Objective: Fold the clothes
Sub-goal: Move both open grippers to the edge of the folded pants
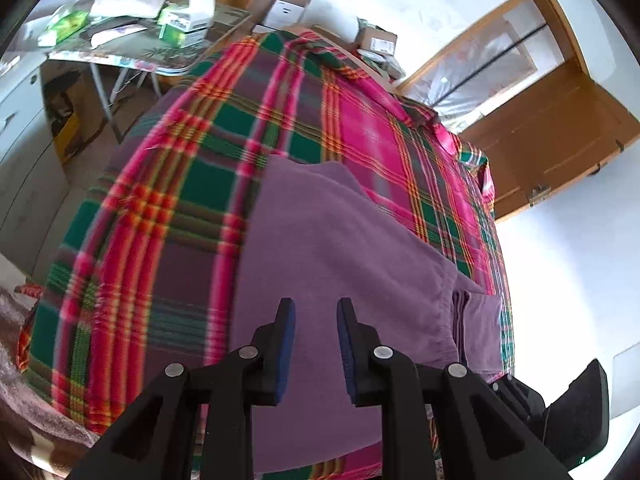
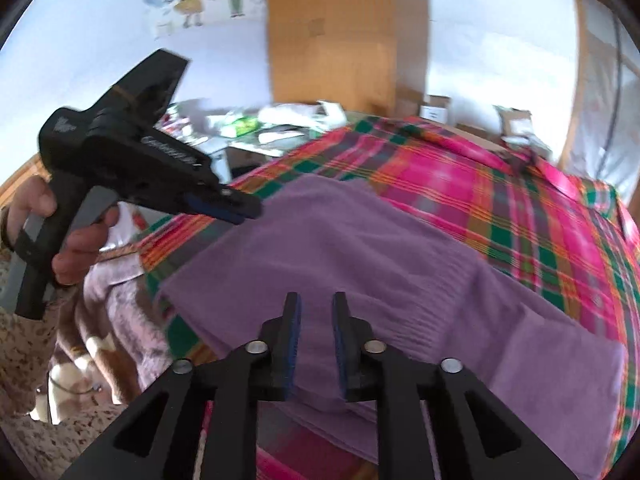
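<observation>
Both grippers' fingers part-open, empty, over purple garment (image 1: 328,240); only right wrist view shows hand (image 2: 60,236) w/ left gripper (image 2: 240,210).

Bed w/ plaid blanket (image 1: 168,208); purple garment (image 1: 320,248) flat on it

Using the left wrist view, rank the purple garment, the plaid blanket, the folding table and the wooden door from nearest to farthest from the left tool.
1. Purple garment: directly under the left tool.
2. Plaid blanket: beneath the garment, spreading left and ahead.
3. Folding table and wooden door: table far upper left, door far upper right, both beyond the blanket; too close to rank.
</observation>
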`<action>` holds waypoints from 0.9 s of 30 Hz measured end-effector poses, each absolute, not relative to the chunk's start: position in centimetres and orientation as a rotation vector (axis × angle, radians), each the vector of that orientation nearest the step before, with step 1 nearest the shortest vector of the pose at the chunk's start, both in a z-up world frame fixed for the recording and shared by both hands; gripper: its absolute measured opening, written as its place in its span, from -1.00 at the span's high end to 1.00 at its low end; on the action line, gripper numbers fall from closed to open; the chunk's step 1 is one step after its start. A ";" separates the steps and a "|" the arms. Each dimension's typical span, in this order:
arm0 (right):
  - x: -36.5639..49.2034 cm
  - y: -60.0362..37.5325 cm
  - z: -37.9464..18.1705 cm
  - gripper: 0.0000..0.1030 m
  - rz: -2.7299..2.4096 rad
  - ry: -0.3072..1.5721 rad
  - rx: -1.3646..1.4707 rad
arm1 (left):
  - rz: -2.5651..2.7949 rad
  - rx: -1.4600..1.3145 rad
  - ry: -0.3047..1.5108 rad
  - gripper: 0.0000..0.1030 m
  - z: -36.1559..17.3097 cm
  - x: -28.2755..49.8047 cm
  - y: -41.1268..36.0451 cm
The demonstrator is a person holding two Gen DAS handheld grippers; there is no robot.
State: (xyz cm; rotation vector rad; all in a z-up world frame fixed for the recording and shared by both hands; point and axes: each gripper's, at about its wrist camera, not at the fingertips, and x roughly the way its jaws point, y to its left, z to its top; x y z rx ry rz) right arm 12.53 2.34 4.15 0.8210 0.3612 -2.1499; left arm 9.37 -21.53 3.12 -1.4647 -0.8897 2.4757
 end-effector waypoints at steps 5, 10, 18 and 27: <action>14.0 -0.5 3.3 0.43 -2.071 0.406 0.816 | 2.477 -1.487 -0.914 0.58 2.5 9.7 -22.7; 15.4 -3.4 2.4 0.16 -1.991 0.449 0.810 | 2.475 -1.500 -0.956 0.58 1.6 10.2 -24.0; 17.3 -7.5 0.9 0.01 -1.916 0.528 0.806 | 2.444 -1.514 -0.967 0.58 0.8 10.4 -24.6; 17.7 -9.0 -0.3 0.01 -1.994 0.632 0.810 | 2.411 -1.527 -0.974 0.57 0.2 10.2 -24.5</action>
